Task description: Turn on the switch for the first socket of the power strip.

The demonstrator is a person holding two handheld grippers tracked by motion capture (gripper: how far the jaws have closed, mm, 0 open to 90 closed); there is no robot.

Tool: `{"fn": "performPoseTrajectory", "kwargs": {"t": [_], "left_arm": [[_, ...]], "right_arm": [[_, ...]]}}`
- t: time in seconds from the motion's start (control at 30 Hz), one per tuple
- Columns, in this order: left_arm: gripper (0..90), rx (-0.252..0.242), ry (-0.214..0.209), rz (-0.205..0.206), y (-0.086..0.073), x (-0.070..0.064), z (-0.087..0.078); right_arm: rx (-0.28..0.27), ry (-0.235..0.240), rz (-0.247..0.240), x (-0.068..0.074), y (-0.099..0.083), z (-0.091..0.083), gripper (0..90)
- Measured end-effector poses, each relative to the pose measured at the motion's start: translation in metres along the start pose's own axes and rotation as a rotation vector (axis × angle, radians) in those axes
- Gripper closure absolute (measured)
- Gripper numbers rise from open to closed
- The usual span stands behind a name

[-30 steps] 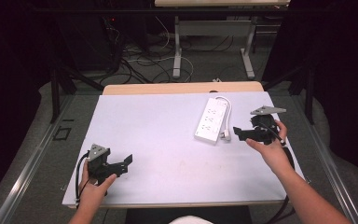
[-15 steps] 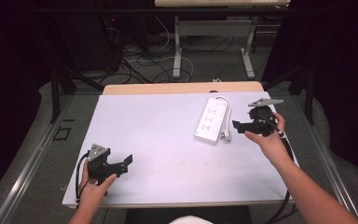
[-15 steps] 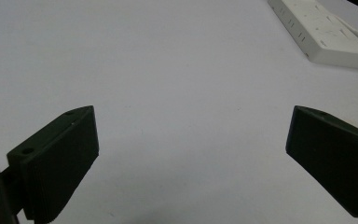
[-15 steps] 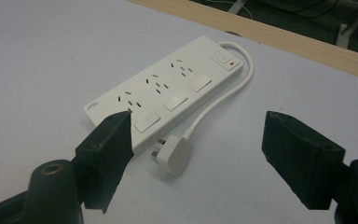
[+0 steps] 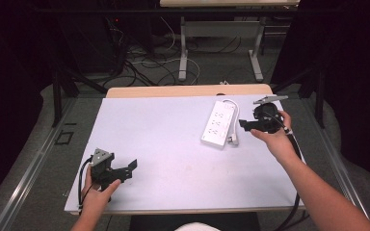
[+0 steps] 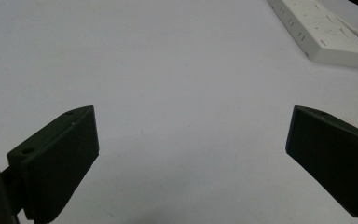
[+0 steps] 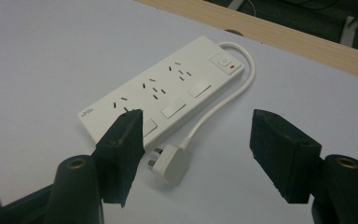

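Power strip and plug on the white worktop (image 5: 164,139)

The power strip (image 7: 161,95) (rigid plastic, light, likely slick) lies at the worktop's far right; its plug (image 7: 170,162) rests beside its near end on a springy cord, and looks best pinched across its flat sides. The right claw (image 7: 196,154) hovers wide open above the plug, touching nothing; the left claw (image 6: 189,154) gapes empty.

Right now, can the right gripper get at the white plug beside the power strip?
Probably yes. The right gripper is open, hovering just short of the plug, which lies free on the table next to the power strip. Nothing lies between them; only its cable trails off.
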State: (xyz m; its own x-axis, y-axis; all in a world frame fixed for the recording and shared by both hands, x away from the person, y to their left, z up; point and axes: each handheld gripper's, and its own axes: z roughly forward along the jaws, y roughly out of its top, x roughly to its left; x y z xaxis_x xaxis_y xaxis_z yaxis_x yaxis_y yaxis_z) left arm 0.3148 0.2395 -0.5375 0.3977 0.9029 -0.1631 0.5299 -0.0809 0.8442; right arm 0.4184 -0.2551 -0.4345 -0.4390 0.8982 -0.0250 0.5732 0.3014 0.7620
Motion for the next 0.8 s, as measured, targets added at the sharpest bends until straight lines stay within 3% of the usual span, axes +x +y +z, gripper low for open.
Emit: {"fn": "performPoseTrajectory", "kwargs": {"t": [0.43,0.8], "left_arm": [[2.4,-0.001,-0.002,0.0,0.0,0.0,0.0],[2.7,0.0,-0.004,-0.001,0.0,0.001,0.0]], "right_arm": [[0.011,0.002,-0.049,-0.001,0.012,0.012,36.9],[0.023,0.001,-0.059,0.0,0.023,0.02,36.8]]}}
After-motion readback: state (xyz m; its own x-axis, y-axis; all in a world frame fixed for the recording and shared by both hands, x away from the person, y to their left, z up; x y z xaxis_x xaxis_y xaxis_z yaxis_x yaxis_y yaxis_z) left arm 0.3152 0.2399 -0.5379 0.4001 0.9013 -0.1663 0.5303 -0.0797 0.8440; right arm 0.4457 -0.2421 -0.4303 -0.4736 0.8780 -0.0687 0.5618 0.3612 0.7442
